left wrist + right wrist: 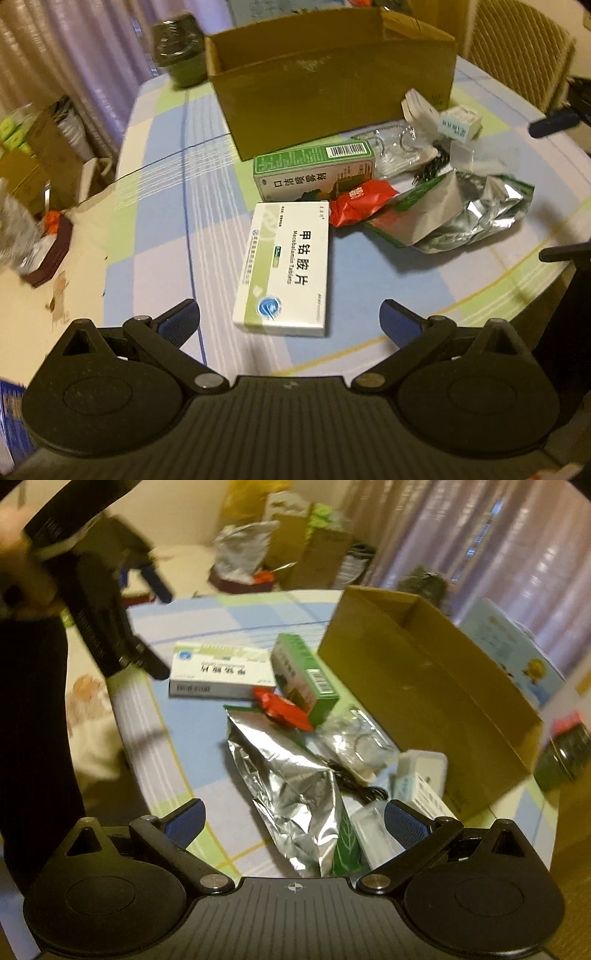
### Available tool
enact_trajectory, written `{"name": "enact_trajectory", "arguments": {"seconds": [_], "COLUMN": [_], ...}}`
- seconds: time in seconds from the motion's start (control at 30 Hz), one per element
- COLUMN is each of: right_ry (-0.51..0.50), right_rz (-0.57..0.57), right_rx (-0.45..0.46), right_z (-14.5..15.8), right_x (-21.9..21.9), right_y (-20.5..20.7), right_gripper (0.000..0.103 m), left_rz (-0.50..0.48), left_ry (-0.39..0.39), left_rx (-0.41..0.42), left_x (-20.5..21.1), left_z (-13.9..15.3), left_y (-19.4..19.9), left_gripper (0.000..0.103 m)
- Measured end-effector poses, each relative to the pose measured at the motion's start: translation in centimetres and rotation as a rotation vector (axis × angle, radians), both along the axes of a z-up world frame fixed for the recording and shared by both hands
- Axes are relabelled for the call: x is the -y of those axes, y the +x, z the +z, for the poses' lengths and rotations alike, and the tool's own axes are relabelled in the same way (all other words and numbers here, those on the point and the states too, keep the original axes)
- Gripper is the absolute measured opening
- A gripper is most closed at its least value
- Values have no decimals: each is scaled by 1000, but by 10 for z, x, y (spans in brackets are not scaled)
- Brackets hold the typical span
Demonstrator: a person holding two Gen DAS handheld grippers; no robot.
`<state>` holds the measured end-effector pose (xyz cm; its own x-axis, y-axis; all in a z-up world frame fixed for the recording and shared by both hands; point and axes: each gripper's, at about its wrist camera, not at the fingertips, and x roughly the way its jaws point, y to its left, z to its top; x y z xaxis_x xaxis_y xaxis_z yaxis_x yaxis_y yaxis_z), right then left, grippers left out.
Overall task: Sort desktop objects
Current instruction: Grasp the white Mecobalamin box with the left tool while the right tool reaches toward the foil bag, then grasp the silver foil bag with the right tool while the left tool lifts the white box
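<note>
A white and green tablet box lies flat on the checked tablecloth, just ahead of my open left gripper, whose fingers hold nothing. Behind it sit a green spray box, a red packet and a crumpled silver foil bag. An open cardboard box stands at the back. In the right wrist view my right gripper is open over the near end of the foil bag, with the tablet box, green box and cardboard box beyond.
A small white box, clear plastic packaging and a black cord lie by the cardboard box. A dark green jar stands at the back left. A wicker chair is behind the table. Bags and boxes clutter the floor.
</note>
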<state>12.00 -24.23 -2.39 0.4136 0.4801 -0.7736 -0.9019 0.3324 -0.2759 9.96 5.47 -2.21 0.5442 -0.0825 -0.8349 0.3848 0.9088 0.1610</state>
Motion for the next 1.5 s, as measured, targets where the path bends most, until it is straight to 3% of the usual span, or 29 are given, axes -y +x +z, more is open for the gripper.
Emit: {"name": "enact_trajectory", "arguments": {"seconds": [0.4,0.53,0.73,0.9,1.1,1.17,1.27,1.5], "right_ry": [-165,-208,-245,-256,-235,-222,-221,-240], "right_rz": [182,208,211,199,178,169,152,155], "right_rx": [-4,-25,-82,-113,-169,-198,-188,-214], "right_z": [-32,-42,-56,-60,-60,-60,-57,-52], "right_x": [-28,-36,-49,-55,-55,-54,-53,-54], "right_y": [34,44,60,71,79,81,78,72], "right_gripper": [99,91,83,82,81,72,61,58], "left_rz": [-87,-104,-139,-148,-149,-154,-149,-161], "left_ry": [48,45,26,19,-10,-31,-23,-16], "left_rx": [-94,-110,-121,-146,-151,-157,-159,-167], "left_x": [-2,-2,-2,-2,1,2,4,7], "left_z": [-35,-40,-45,-53,-56,-55,-54,-55], "left_y": [50,59,66,76,85,86,85,68], "left_gripper": [96,95,94,82,81,69,68,68]}}
